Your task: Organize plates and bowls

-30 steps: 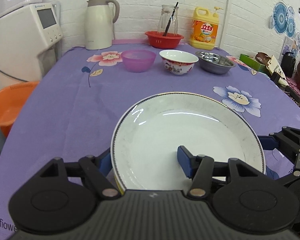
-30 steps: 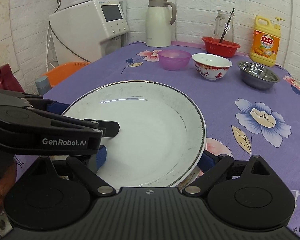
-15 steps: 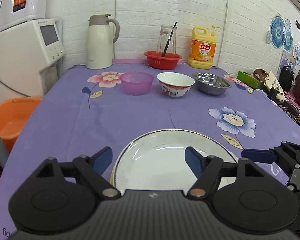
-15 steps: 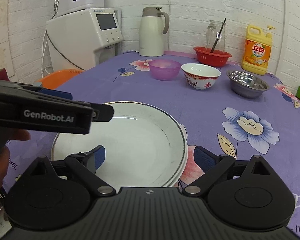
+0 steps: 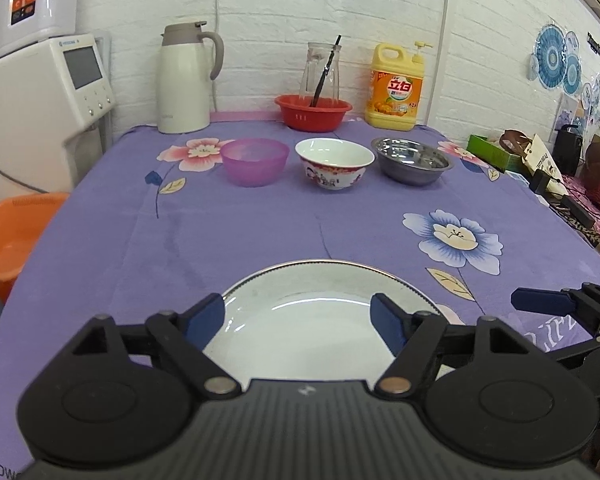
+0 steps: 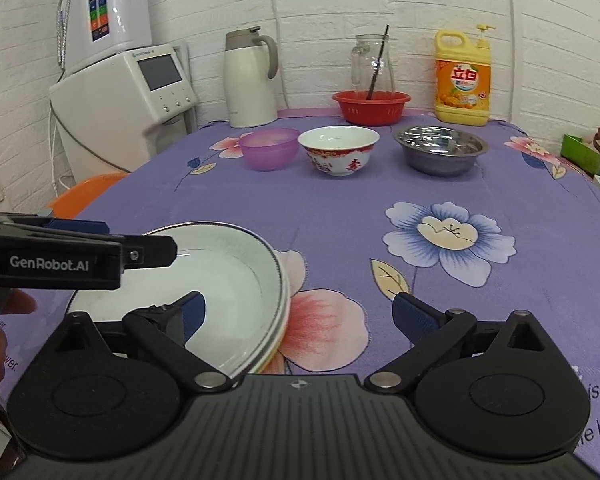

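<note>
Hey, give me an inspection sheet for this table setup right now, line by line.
Surface: purple floral tablecloth.
Job's things: white plate near front edge, seemingly atop another; purple bowl, red-patterned bowl, steel bowl in a row.
Clutter: thermos jug, red basket with glass jar, detergent bottle.
Tongs: left tongs open above plate; right tongs open, empty.
Cables: cord behind dispenser.
Surroundings: water dispenser, orange basin.

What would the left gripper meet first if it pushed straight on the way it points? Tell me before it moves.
Most likely the white plate: the left gripper points down at it, open, with the plate's bowl right between its fingers. Depth is hard to judge, but nothing else lies nearer in that line.
</note>
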`<move>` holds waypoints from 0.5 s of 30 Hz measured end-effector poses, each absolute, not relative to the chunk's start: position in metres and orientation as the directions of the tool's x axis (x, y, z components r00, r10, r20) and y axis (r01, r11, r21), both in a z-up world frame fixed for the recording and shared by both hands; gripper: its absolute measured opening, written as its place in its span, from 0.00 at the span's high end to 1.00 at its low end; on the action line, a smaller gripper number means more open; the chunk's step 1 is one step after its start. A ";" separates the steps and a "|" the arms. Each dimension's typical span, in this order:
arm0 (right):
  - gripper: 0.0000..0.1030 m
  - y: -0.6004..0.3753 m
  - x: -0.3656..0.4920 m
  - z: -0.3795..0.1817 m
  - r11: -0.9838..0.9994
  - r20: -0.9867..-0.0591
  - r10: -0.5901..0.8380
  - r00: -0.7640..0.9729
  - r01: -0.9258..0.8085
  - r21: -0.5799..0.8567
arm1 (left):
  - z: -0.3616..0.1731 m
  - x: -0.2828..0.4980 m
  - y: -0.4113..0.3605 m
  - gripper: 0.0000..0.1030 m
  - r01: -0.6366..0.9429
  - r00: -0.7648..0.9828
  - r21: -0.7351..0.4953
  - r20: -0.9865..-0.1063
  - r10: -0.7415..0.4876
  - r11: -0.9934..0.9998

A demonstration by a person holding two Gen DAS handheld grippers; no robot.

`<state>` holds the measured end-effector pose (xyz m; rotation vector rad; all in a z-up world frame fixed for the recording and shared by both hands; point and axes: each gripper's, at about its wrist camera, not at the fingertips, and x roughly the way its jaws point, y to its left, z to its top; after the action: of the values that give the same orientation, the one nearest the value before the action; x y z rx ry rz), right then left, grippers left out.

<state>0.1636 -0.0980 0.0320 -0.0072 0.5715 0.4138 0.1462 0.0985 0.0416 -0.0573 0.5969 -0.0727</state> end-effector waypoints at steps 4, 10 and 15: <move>0.00 -0.114 0.170 0.026 0.932 -0.540 0.354 0.764 -0.335 0.138 | 0.041 0.153 0.092 0.29 0.065 0.819 -0.070 -0.566 -0.093 0.995; 0.00 -0.132 0.182 0.020 0.942 -0.556 0.334 0.761 -0.294 0.163 | 0.039 0.167 0.081 0.29 0.075 0.807 -0.063 -0.583 -0.098 0.995; 0.00 -0.146 0.201 0.022 0.943 -0.565 0.332 0.756 -0.291 0.164 | 0.037 0.181 0.074 0.28 0.087 0.797 -0.071 -0.593 -0.112 0.994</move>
<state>0.2013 -0.1462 0.0219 0.0676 0.6285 0.3398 0.1812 0.0738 0.0372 -0.0409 0.6393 -0.1067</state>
